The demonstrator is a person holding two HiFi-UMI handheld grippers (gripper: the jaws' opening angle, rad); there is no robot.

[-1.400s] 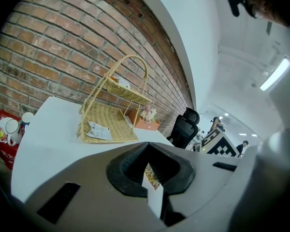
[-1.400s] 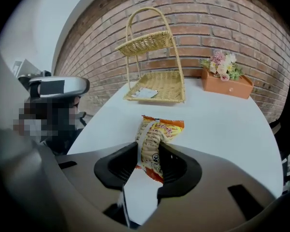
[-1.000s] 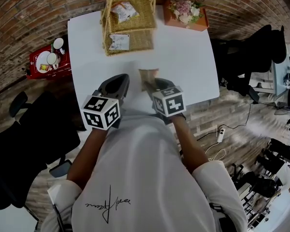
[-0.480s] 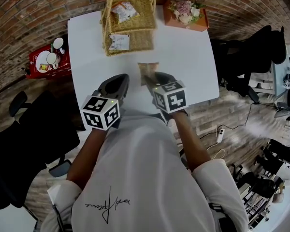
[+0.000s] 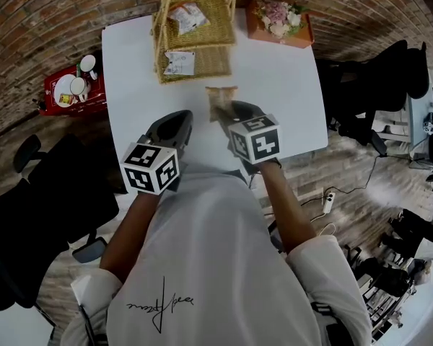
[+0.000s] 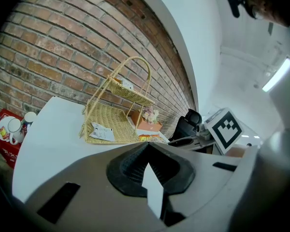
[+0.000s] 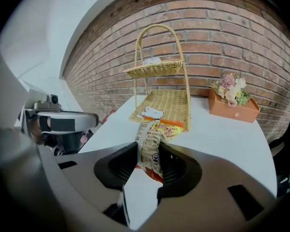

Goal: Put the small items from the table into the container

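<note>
A two-tier wicker basket point(image 5: 195, 72) stands at the far side of the white table point(image 5: 281, 85). My right gripper point(image 5: 224, 114) is shut on an orange and yellow snack packet point(image 5: 220, 99) and holds it above the table, short of the basket. In the right gripper view the packet point(image 7: 154, 139) stands pinched between the pads, with the basket point(image 7: 164, 105) straight beyond it. My left gripper point(image 5: 176, 122) hovers at the table's near edge, to the left of the right one, shut with nothing in it. Its jaws point(image 6: 147, 151) meet in the left gripper view.
A packet point(image 5: 184, 16) lies on the basket's upper tier and a white one point(image 5: 178, 62) on the lower tier. An orange flower box point(image 5: 278, 21) stands right of the basket. A red tray with cups point(image 5: 72, 92) sits left of the table. Black chairs flank it.
My right gripper has carried the snack packet a little up and farther toward the basket. The left gripper has stayed where it was.
</note>
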